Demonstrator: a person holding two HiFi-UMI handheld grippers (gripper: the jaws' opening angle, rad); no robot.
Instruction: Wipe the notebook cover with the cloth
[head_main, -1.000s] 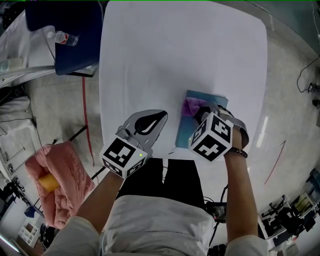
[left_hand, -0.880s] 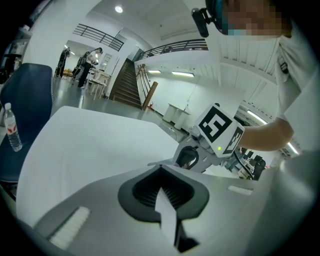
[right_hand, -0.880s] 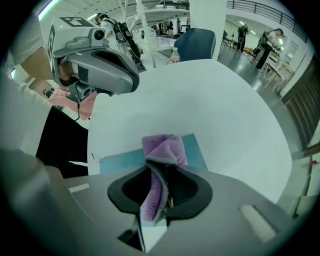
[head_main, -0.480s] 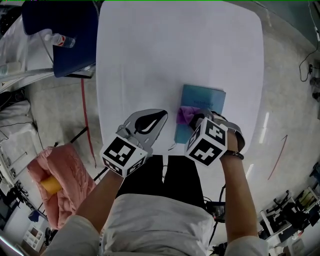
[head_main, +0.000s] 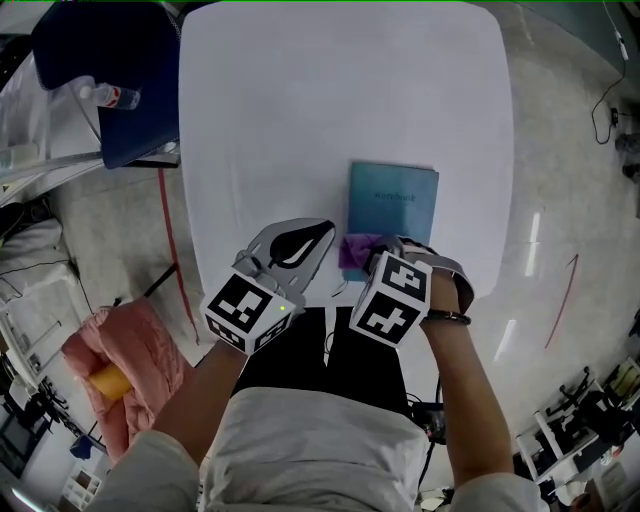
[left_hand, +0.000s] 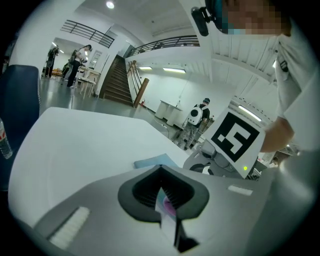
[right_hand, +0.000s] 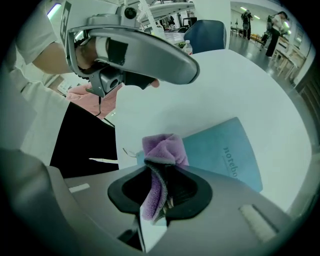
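Cloth (right_hand: 162, 147), clamped in the right gripper (right_hand: 160, 169) fingers, sits at the notebook (head_main: 392, 205) end nearest the tabletop's near edge. Press it flat and stroke the full cover. Left gripper (left_hand: 161, 172) fingers are together, empty.

A large open hall of a lab or workshop kind is indicated; beyond the white table (left_hand: 90, 145) a staircase (left_hand: 117, 82) and a railed upper gallery (left_hand: 160, 44) are seen under ceiling lights (left_hand: 109, 5); people (left_hand: 75, 62) are gathered at benches beyond the table's far left; cables (head_main: 612, 130) and equipment racks (head_main: 585, 425) are spread over the polished floor (head_main: 560, 200) to the table's right.
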